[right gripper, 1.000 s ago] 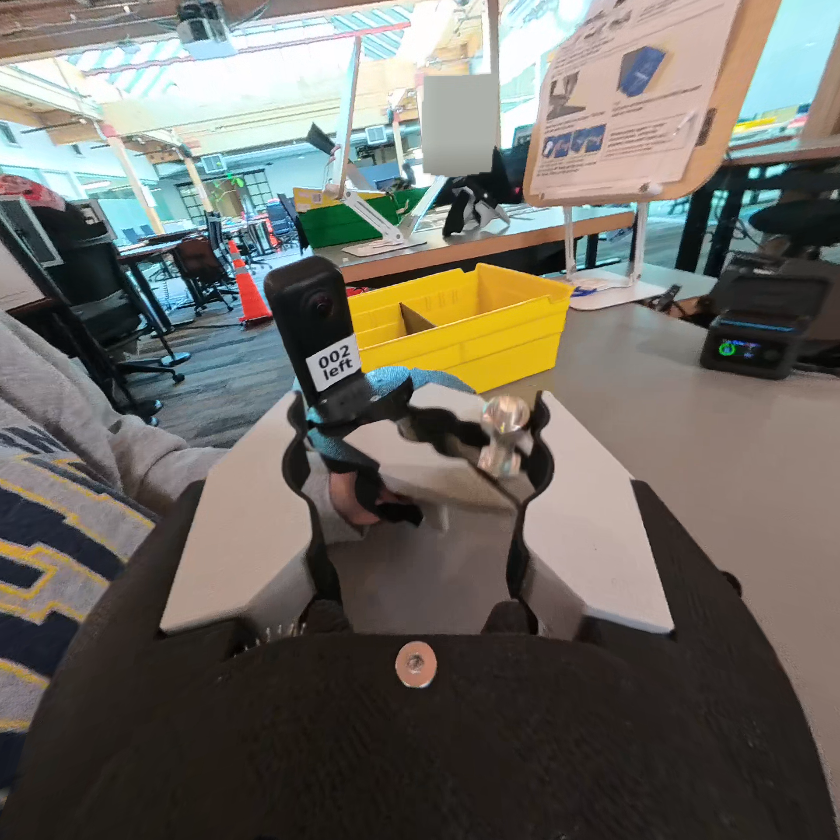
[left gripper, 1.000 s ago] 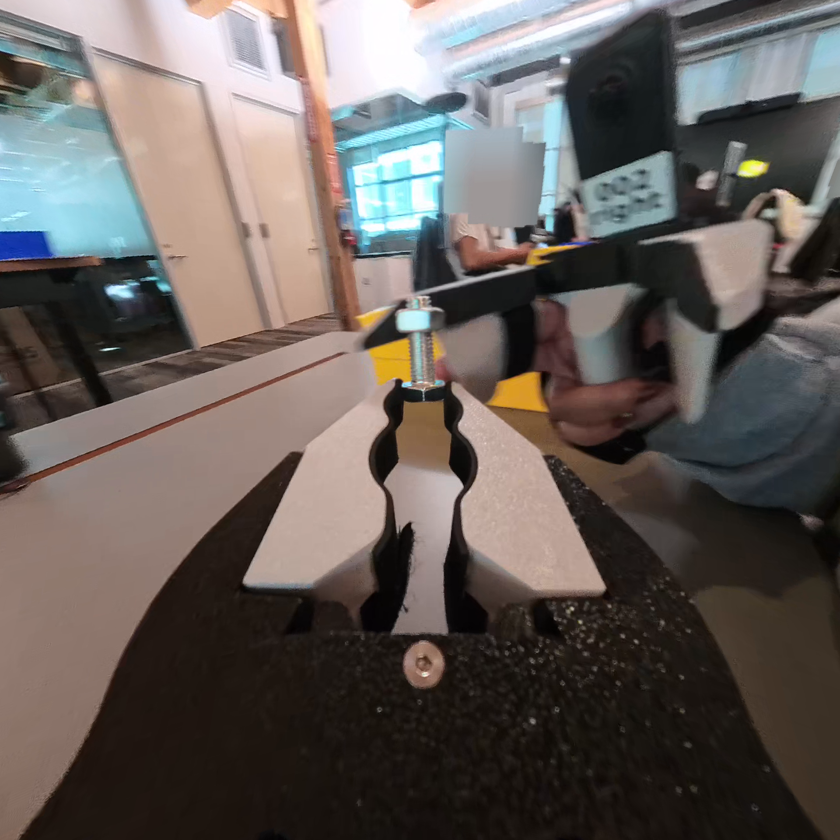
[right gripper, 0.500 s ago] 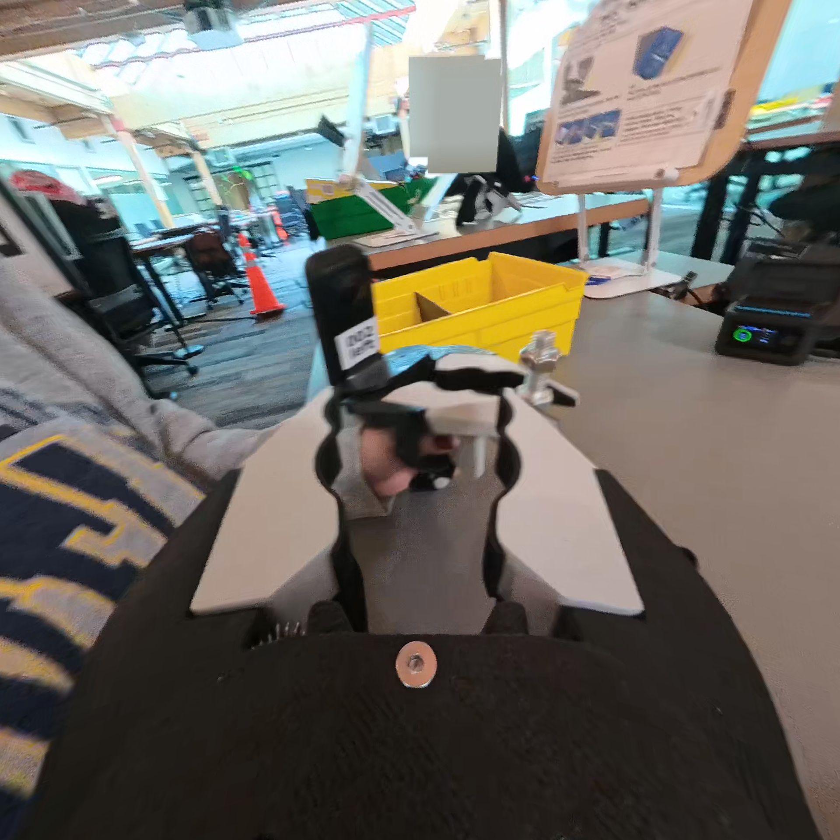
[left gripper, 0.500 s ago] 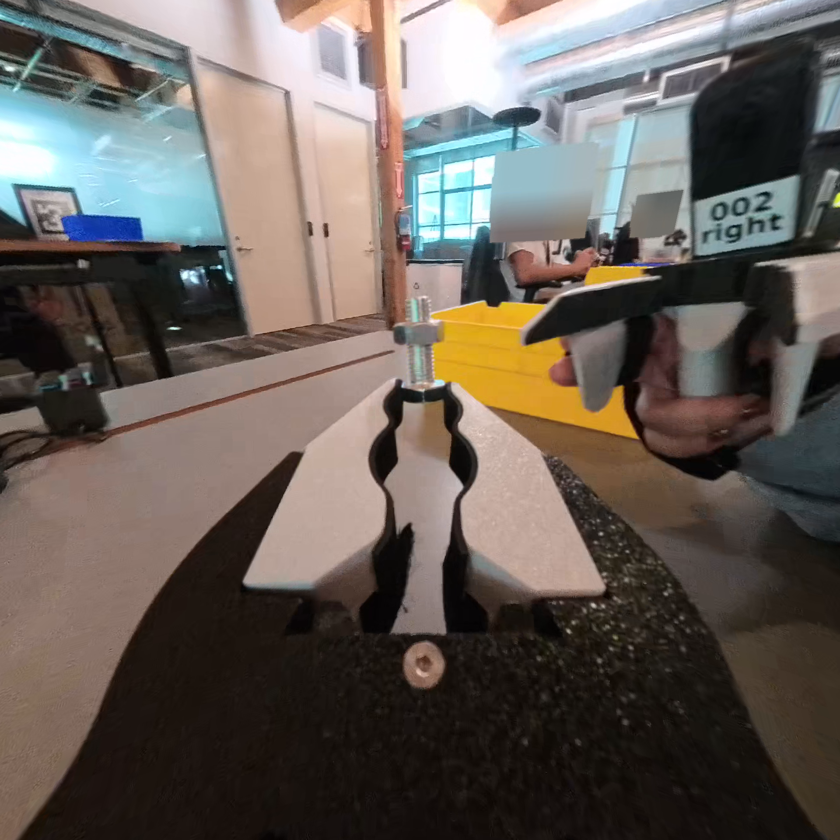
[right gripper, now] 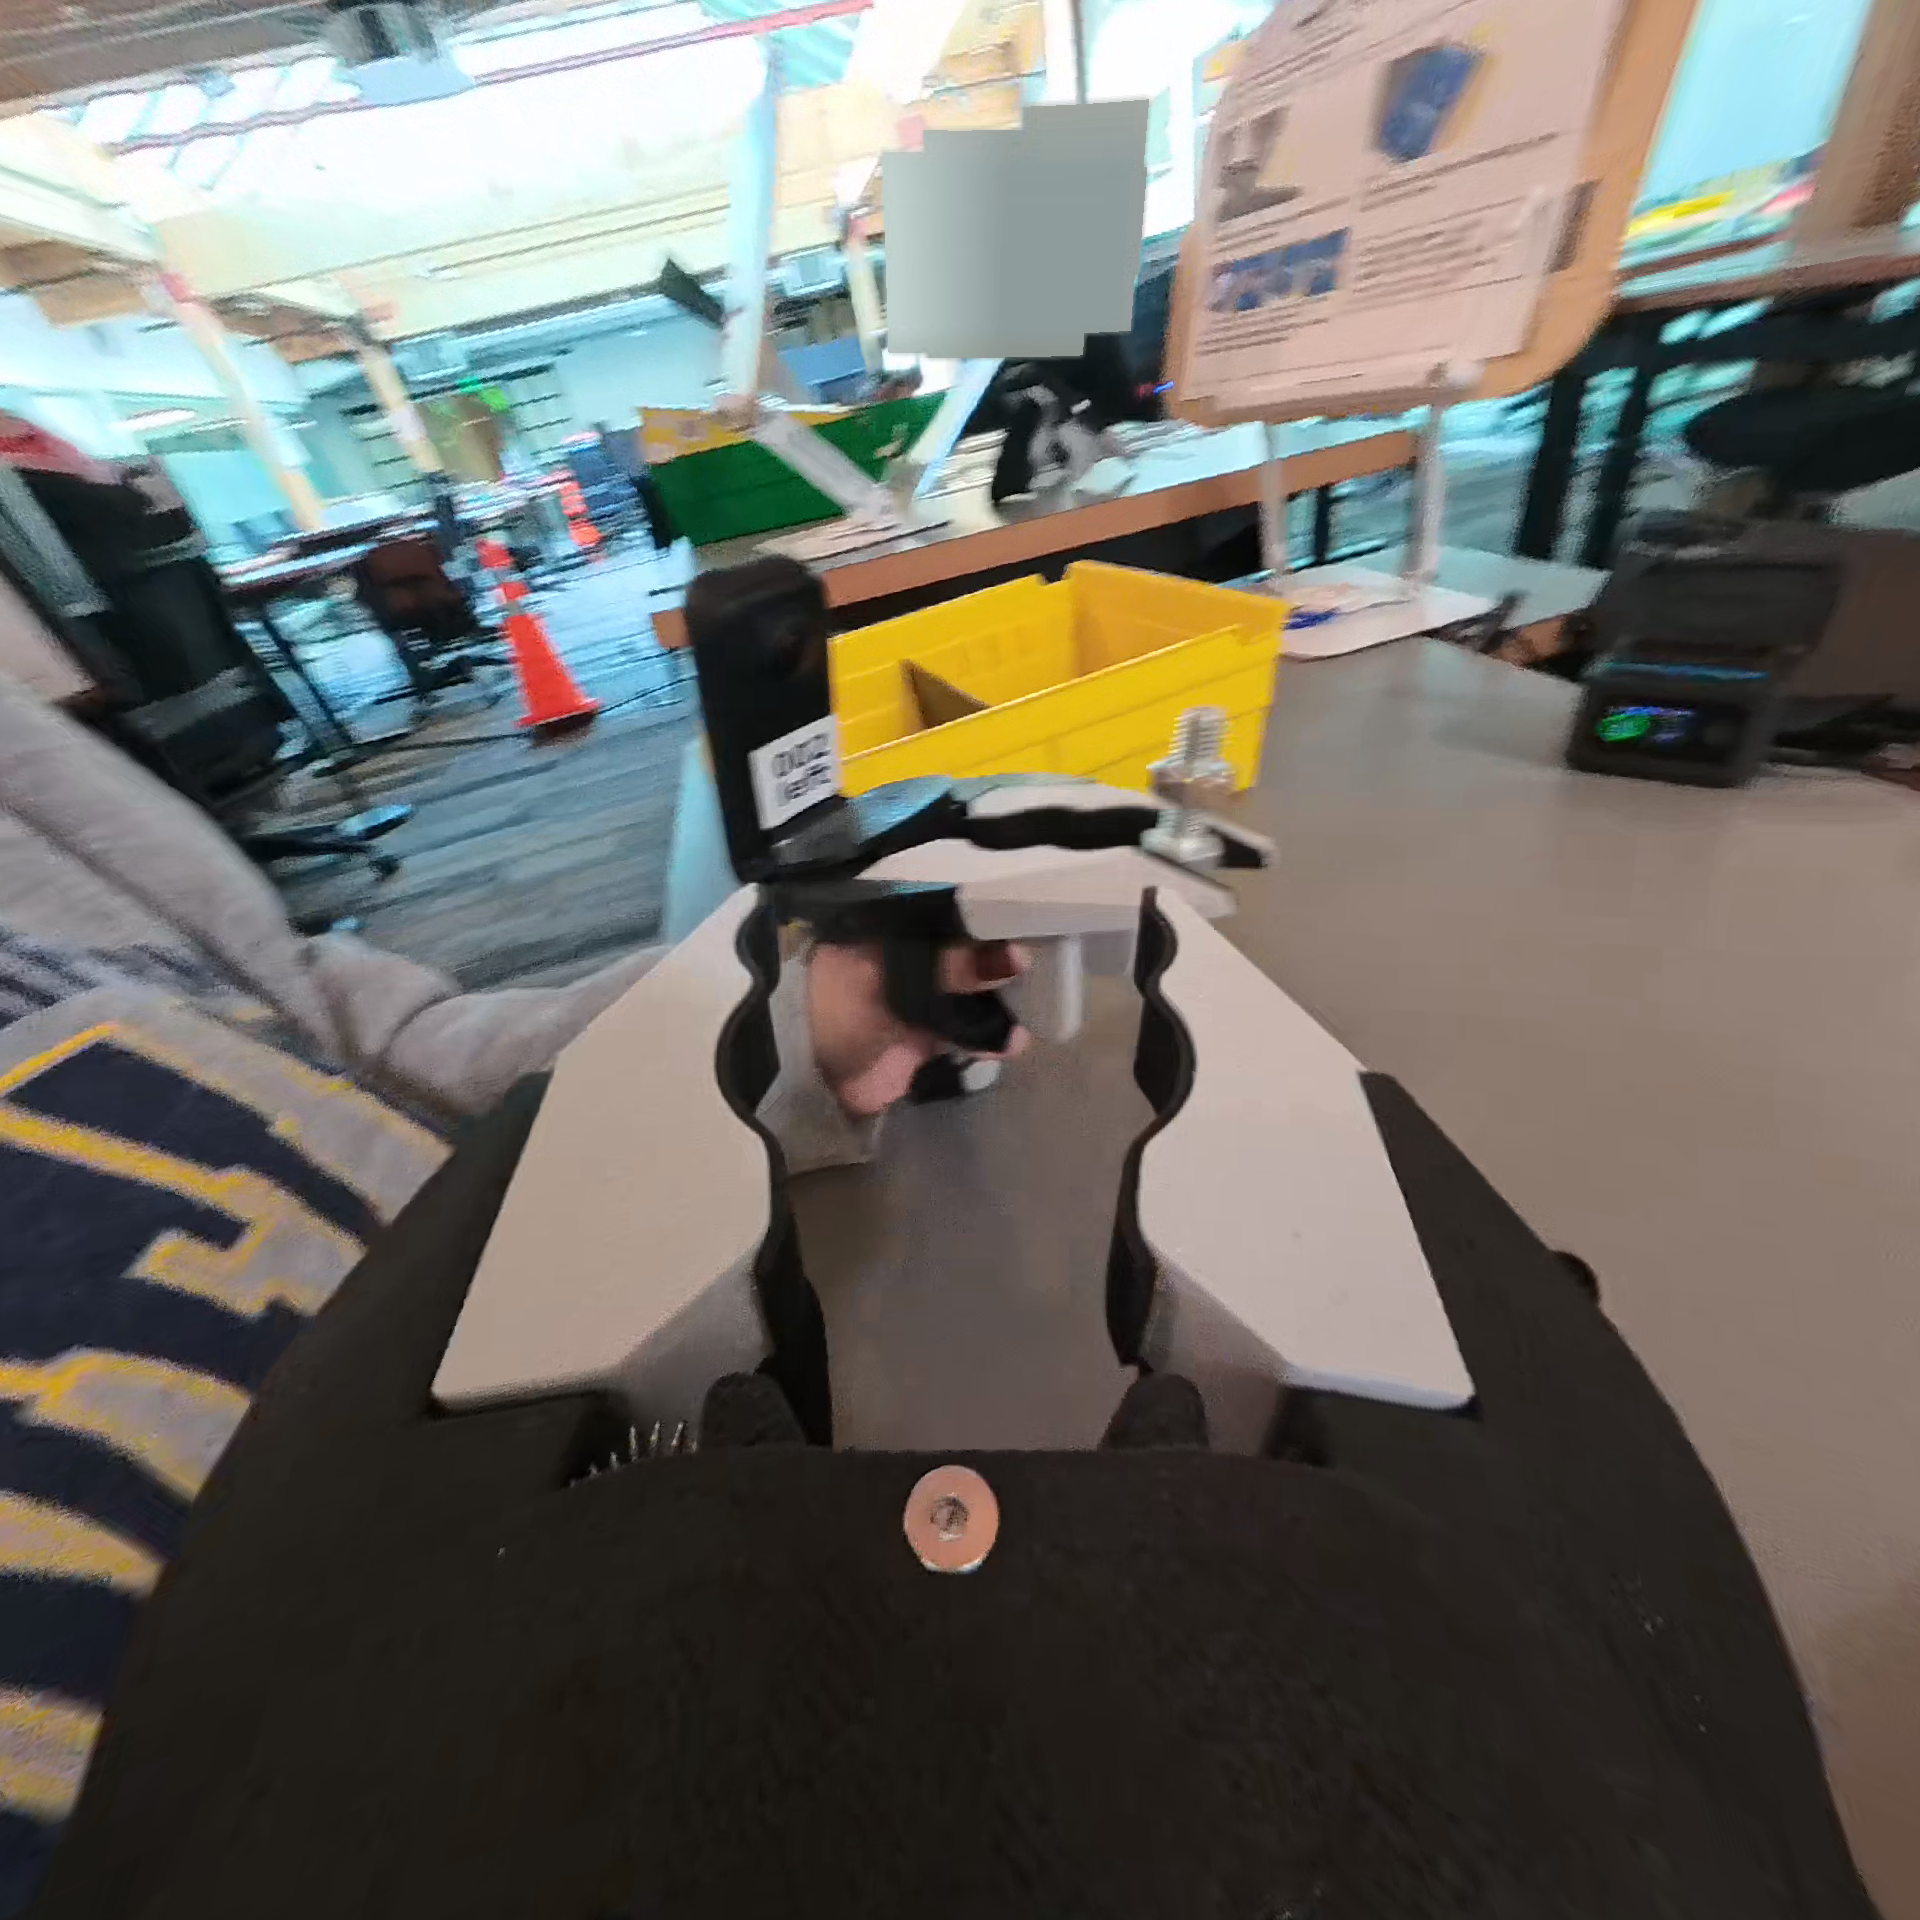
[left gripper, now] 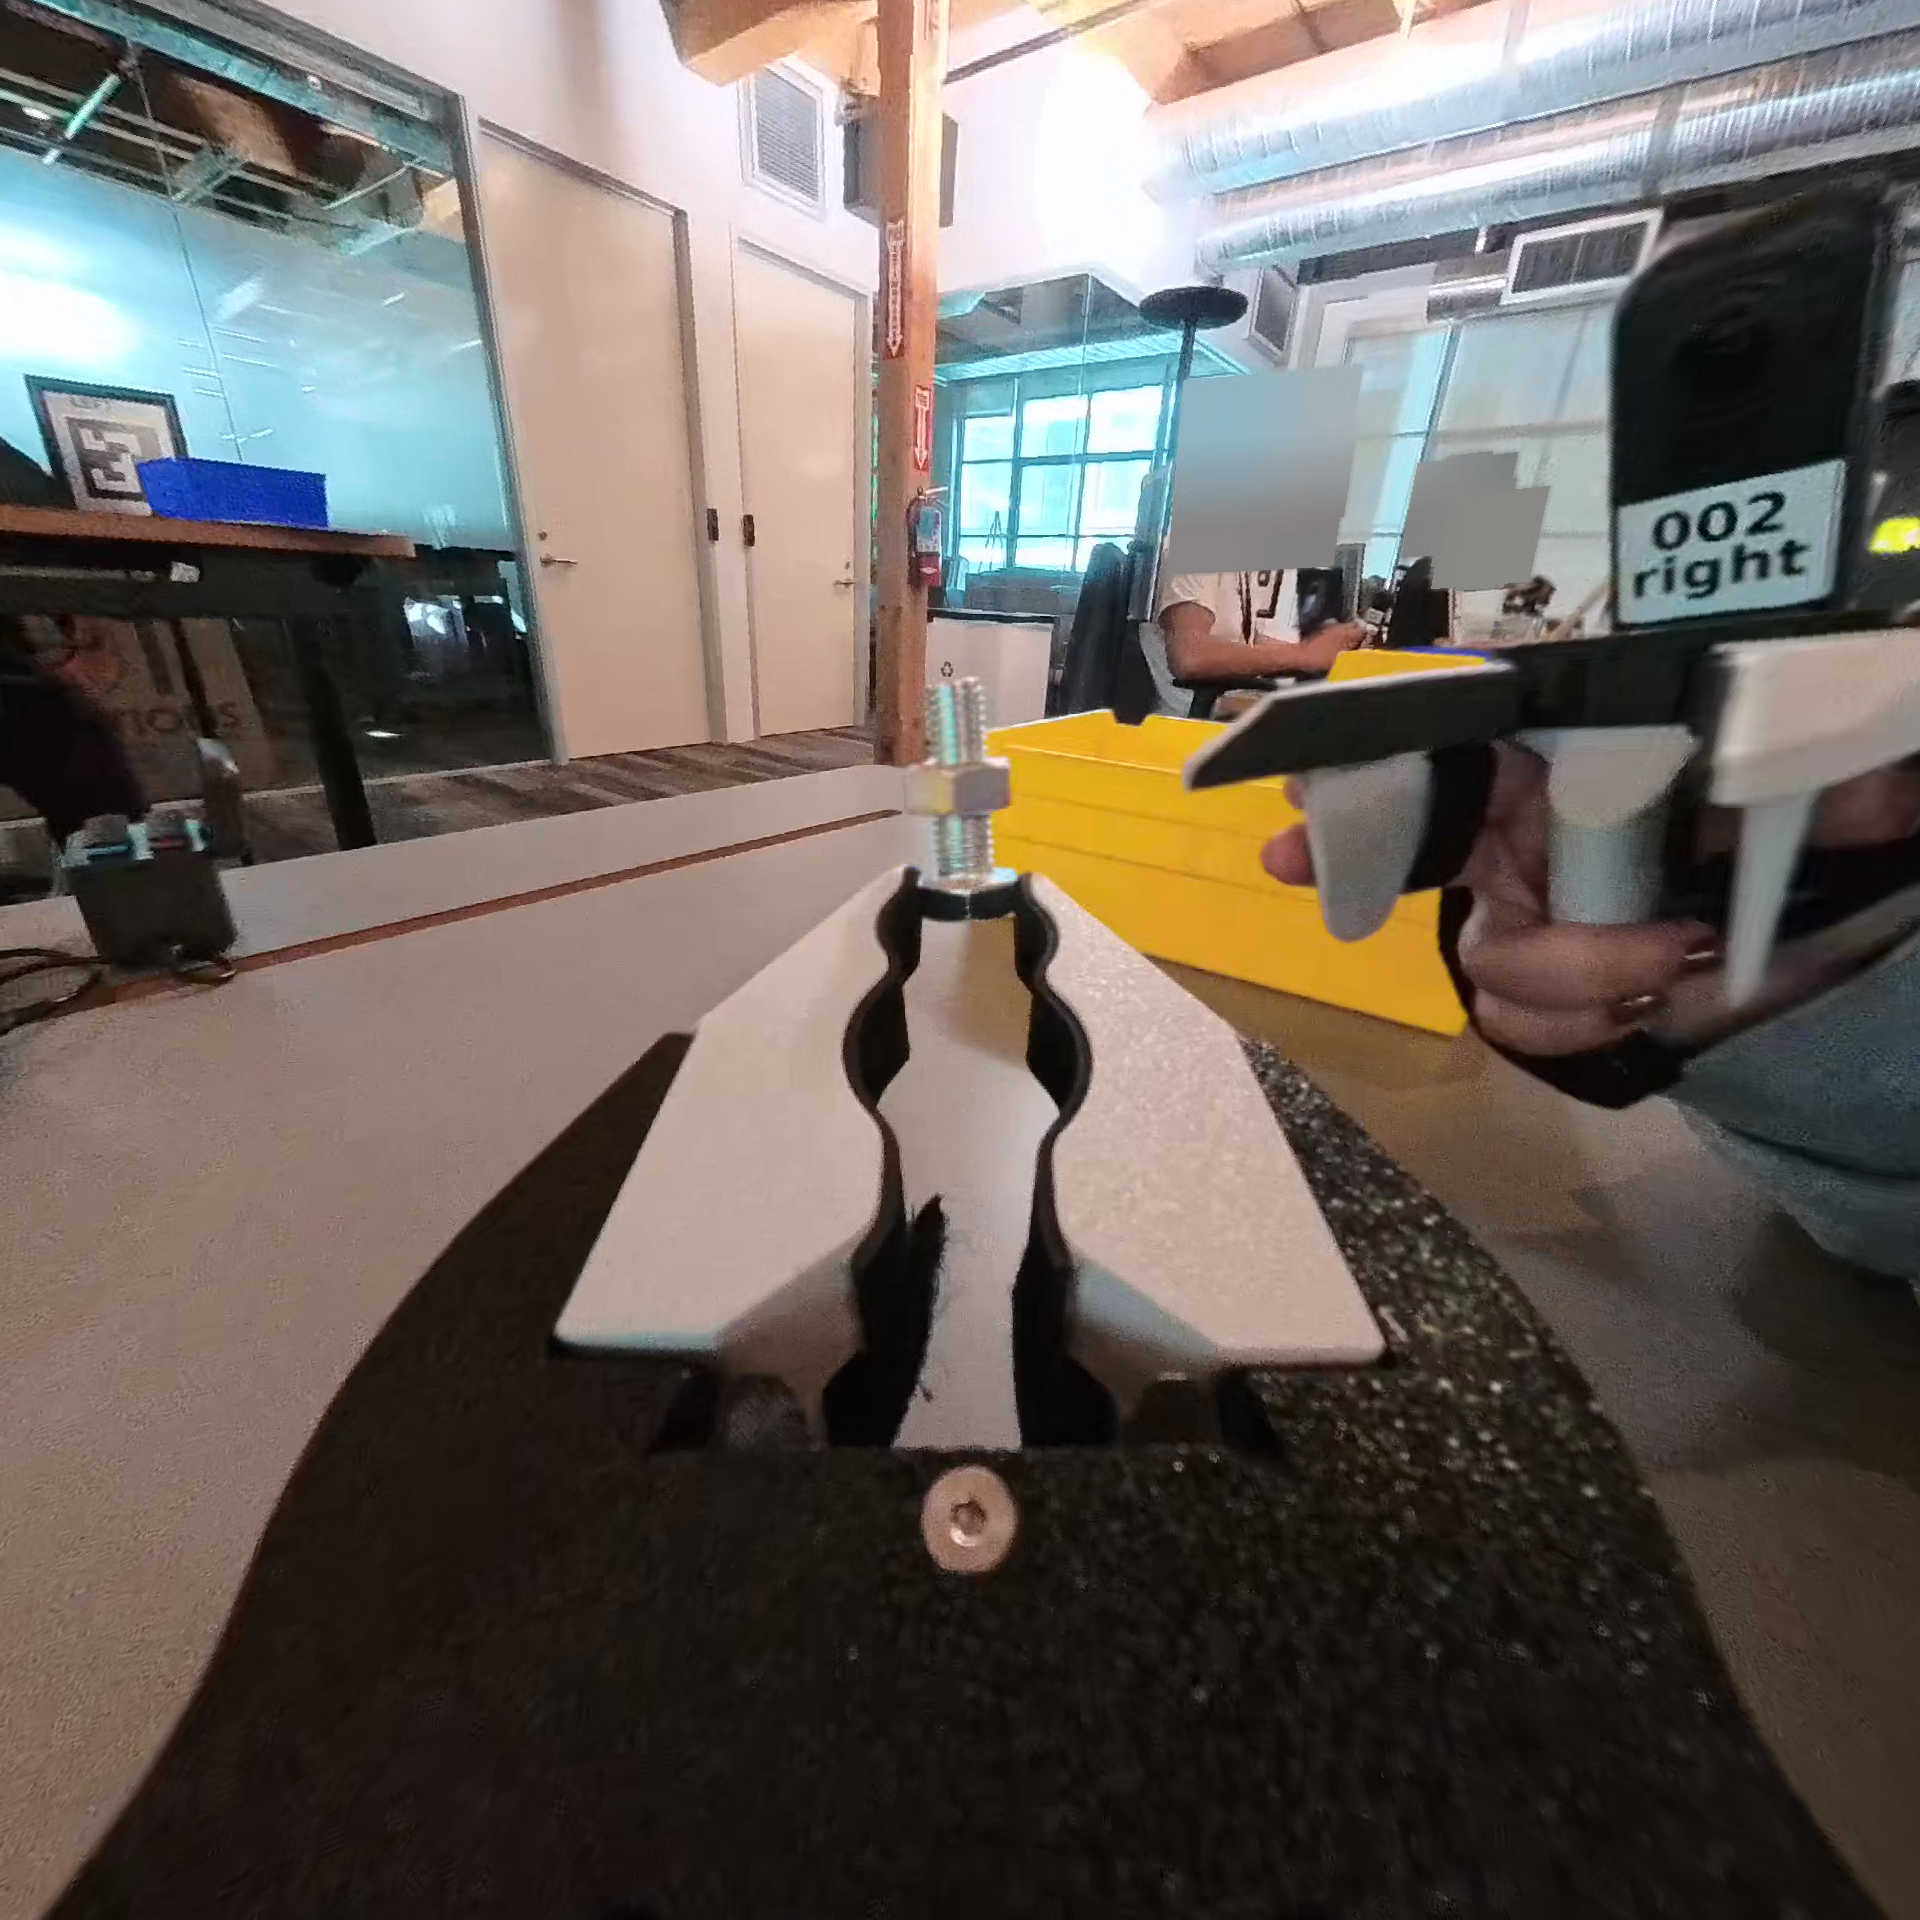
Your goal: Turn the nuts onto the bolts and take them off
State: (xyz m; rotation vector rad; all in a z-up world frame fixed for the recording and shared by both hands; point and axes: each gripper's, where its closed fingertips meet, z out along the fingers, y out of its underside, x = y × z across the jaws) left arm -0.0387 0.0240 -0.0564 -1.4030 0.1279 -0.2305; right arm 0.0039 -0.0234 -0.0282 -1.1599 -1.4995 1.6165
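My left gripper (left gripper: 966, 902) is shut on the head of a silver bolt (left gripper: 957, 727) and holds it upright above the grey table (left gripper: 312, 1143). A hex nut (left gripper: 956, 795) sits partway down the thread, with bare thread above it. My right gripper (right gripper: 951, 925) is open and empty. In the left wrist view the right gripper (left gripper: 1247, 753) hangs to the right of the bolt, apart from it. In the right wrist view the left gripper (right gripper: 1195, 852) is ahead, with the bolt (right gripper: 1200, 732) and nut (right gripper: 1190, 777) up and to the right of my open jaws.
A yellow divided bin (right gripper: 1060, 675) stands on the table behind the grippers; it also shows in the left wrist view (left gripper: 1143, 831). A small black device (right gripper: 1662, 717) sits at the right, a sign board (right gripper: 1382, 187) on a stand behind it. A person's sleeve (right gripper: 208, 935) is at left. Between my left fingertips and the small black device (right gripper: 1662, 717) there is roughly 35 cm.
The right gripper has drawn back from the nut to the right and its jaws have narrowed somewhat. The left gripper has kept the bolt upright; the nut now shows more thread above it.
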